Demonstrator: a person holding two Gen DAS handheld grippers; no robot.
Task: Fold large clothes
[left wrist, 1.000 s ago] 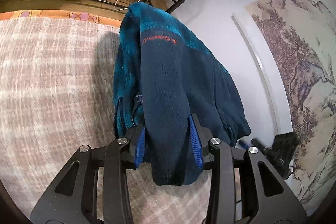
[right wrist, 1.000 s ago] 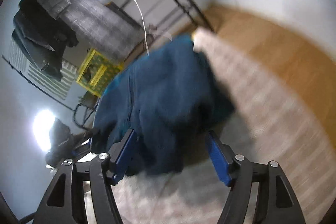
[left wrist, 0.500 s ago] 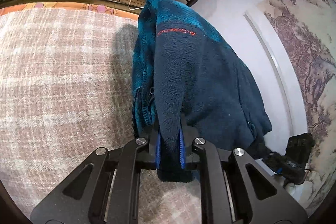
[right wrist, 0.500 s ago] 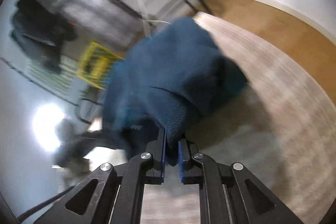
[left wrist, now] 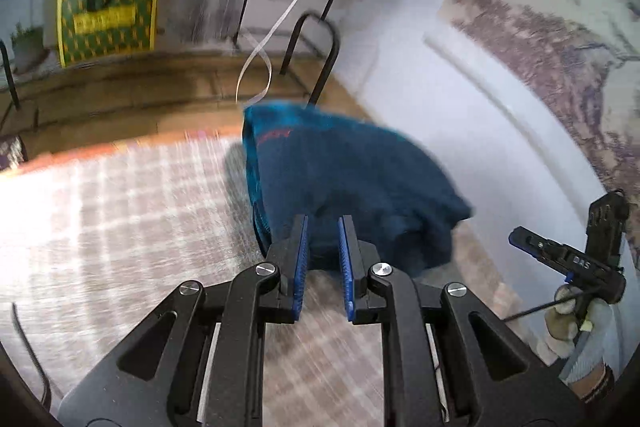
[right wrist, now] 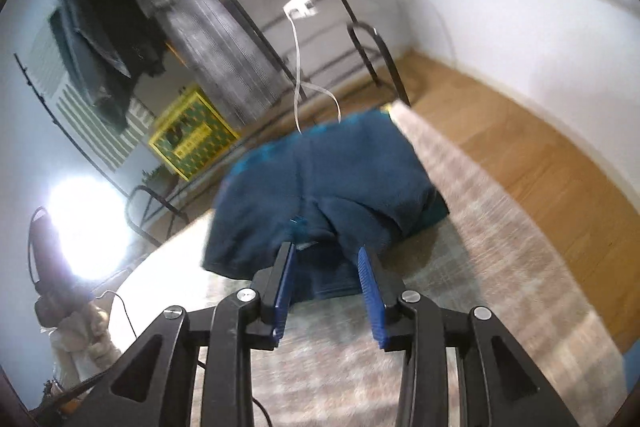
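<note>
A dark blue fleece jacket (left wrist: 344,183) with teal panels and a red logo lies bundled on the checked pink-and-white blanket (left wrist: 120,219). It also shows in the right wrist view (right wrist: 320,183). My left gripper (left wrist: 322,223) is open, its blue pads just in front of the jacket's near edge, nothing between them. My right gripper (right wrist: 326,251) is open with the jacket's near hem just beyond its tips. The right gripper also shows at the right edge of the left wrist view (left wrist: 576,263), held by a gloved hand.
A black clothes rack (right wrist: 248,19) with hanging dark garments stands behind the blanket, with a white hanger strap (left wrist: 256,67) dangling. A yellow-green bag (left wrist: 106,13) stands on the wooden floor (right wrist: 520,163). A white wall with a landscape painting (left wrist: 560,47) is to the right.
Both grippers were shut on the jacket half a second ago. Both have opened and pulled back, and the jacket has dropped onto the blanket in a lower bundle.
</note>
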